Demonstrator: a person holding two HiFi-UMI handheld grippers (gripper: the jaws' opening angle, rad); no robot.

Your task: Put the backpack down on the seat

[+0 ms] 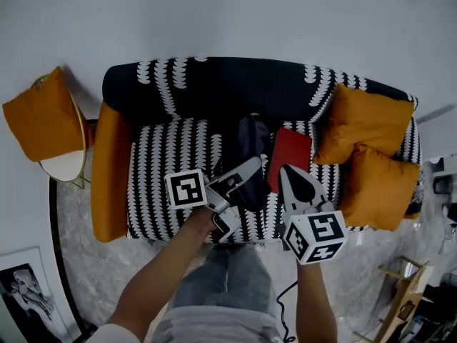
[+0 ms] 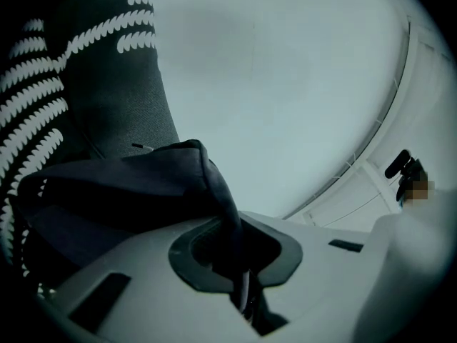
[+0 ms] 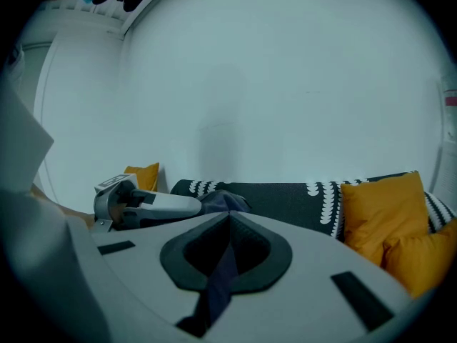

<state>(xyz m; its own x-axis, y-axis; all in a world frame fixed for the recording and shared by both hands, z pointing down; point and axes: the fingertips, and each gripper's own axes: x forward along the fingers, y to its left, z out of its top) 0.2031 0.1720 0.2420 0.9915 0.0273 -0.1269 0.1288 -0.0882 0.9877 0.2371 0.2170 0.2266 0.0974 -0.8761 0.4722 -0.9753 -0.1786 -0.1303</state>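
Reaching forward side by side over the seat (image 1: 161, 184) with forearms outstretched, left gripper (image 1: 251, 166) and right gripper (image 1: 284, 171) each clamp dark backpack (image 1: 250, 143) fabric; the backpack is over mid-seat, long axis toward the backrest (image 1: 214, 84).

- A home living room: a black-and-white patterned sofa (image 1: 161, 156) stands against a plain pale wall (image 1: 285, 13).
- Orange cushions (image 1: 364, 123) lie on it.
- The floor (image 1: 93, 263) looks like marble.
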